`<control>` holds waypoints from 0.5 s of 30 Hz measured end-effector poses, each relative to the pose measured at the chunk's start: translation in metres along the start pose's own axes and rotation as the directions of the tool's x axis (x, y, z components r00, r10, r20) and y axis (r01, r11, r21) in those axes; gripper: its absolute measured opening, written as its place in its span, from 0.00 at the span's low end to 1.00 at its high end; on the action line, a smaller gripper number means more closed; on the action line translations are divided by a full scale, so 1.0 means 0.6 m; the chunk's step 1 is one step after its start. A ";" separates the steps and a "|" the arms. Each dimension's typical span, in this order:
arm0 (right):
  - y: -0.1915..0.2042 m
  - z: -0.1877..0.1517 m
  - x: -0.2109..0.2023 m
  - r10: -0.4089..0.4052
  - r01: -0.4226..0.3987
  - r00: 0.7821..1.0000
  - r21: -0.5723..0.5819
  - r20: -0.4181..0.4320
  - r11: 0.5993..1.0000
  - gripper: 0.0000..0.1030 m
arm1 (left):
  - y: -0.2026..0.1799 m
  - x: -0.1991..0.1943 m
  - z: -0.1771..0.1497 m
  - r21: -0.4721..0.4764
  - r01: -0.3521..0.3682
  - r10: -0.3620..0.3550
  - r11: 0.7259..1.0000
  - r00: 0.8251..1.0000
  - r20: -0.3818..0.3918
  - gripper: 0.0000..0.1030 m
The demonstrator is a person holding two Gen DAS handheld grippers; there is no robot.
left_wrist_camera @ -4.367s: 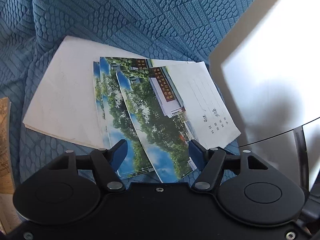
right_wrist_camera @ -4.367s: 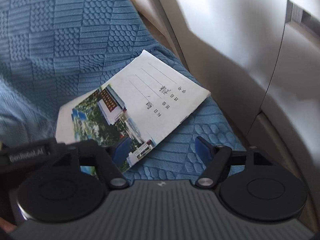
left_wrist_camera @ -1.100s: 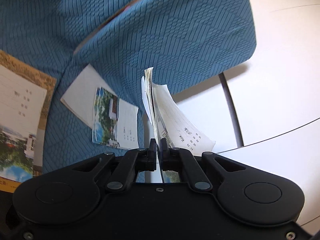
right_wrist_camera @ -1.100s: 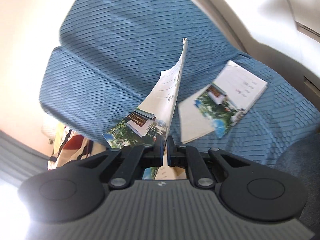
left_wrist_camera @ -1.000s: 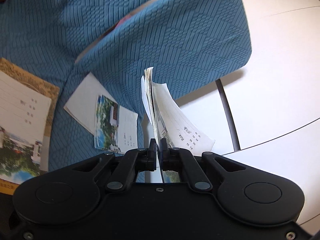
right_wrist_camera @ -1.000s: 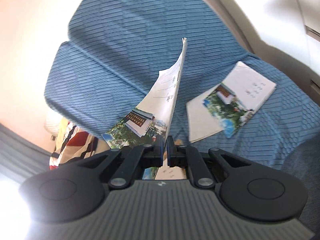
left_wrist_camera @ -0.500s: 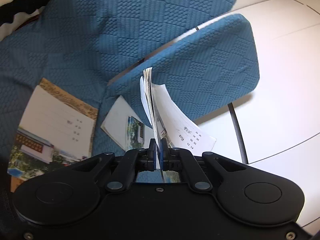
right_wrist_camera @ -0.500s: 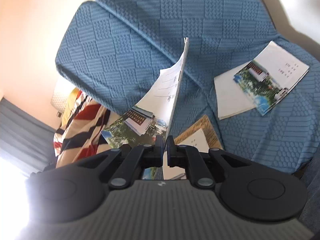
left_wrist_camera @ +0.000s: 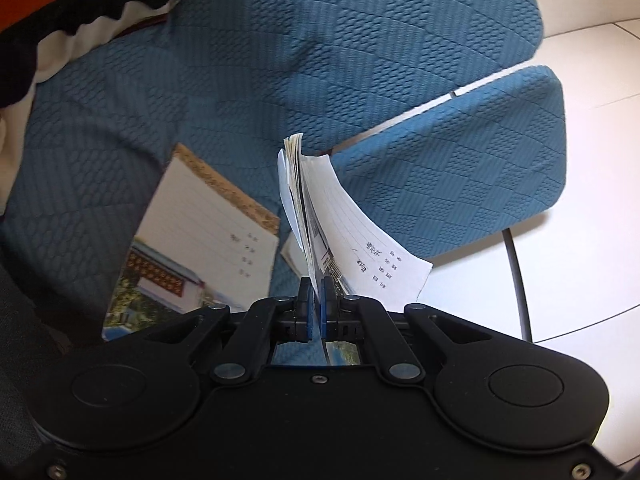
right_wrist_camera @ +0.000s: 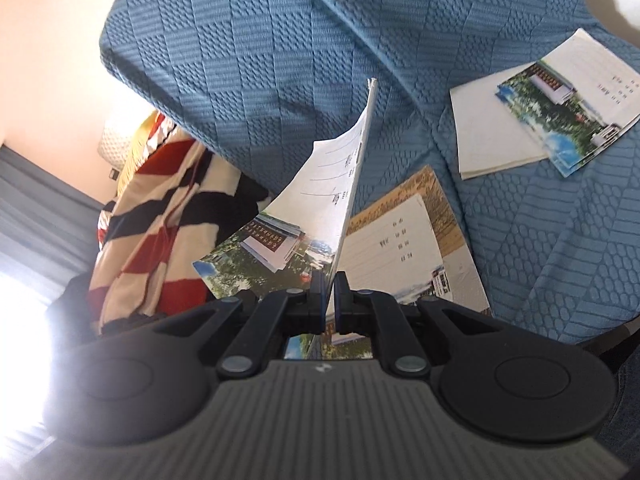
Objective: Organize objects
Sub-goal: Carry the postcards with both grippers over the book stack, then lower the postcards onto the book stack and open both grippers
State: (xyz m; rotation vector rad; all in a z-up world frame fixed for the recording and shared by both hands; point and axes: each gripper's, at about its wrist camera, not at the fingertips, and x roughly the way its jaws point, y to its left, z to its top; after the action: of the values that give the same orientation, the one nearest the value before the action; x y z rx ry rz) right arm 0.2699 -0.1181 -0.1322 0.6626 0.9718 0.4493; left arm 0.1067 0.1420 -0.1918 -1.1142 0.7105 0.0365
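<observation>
- Carrying step in hand: both grippers are clamped tight on booklets, edge-on and lifted clear of the blue sofa cover (left_wrist_camera: pixel 248 92).
- left gripper (left_wrist_camera: pixel 315 304): fingers pinched shut on a thin bundle of booklets (left_wrist_camera: pixel 340 236), which stands upright at frame centre; lined cover with handwriting fans out to the right, pages splay at the top.
- right gripper (right_wrist_camera: pixel 329 296): fingers closed on a single booklet (right_wrist_camera: pixel 320 216), upright at centre; photo cover droops to the left, lined part curls upward.
- Likely drop spot, my guess: the large booklet with a tan border (right_wrist_camera: pixel 404 248) lying flat on the sofa seat, lower centre in the right view, centre left in the left view (left_wrist_camera: pixel 200 240).
- Second flat pile (right_wrist_camera: pixel 540 108) sits upper right in the right view, well apart from the large one: white sheet under photo-cover booklets.
- In the left view a corner of something white shows just behind the held bundle, near the large booklet; cannot tell what it is.
- Next move calls for lowering each held item flat onto one pile, rolling the wrist so the cover faces up, then releasing; which pile is meant I cannot tell.
- Around: striped red, black and white blanket (right_wrist_camera: pixel 160 208) centre left in the right view, upper left in the left view (left_wrist_camera: pixel 60 12); white floor (left_wrist_camera: pixel 580 200) on the right of the left view.
- In the way: nothing lies over the large booklet; floppy covers may fold under on landing, and the two grippers may crowd each other over one pile.
</observation>
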 end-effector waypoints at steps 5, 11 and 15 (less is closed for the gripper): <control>-0.023 -0.008 0.037 -0.036 0.036 0.999 0.010 -0.041 0.999 0.07 | 0.038 0.017 -0.008 -0.039 -0.027 0.026 0.999 0.999 -0.030 0.02; -0.057 -0.019 0.078 -0.064 0.068 0.993 0.044 -0.097 0.997 0.07 | 0.085 0.040 -0.027 -0.099 -0.094 0.088 0.991 0.994 -0.067 0.03; -0.071 -0.023 0.102 -0.103 0.107 0.987 0.029 -0.120 0.994 0.07 | 0.105 0.057 -0.042 -0.121 -0.144 0.132 0.982 0.986 -0.098 0.03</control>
State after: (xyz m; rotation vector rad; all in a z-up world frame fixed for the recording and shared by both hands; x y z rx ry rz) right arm 0.2910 -0.1063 -0.2039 0.6188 1.1243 0.3819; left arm 0.0977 0.1397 -0.2673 -1.1929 0.8750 0.1528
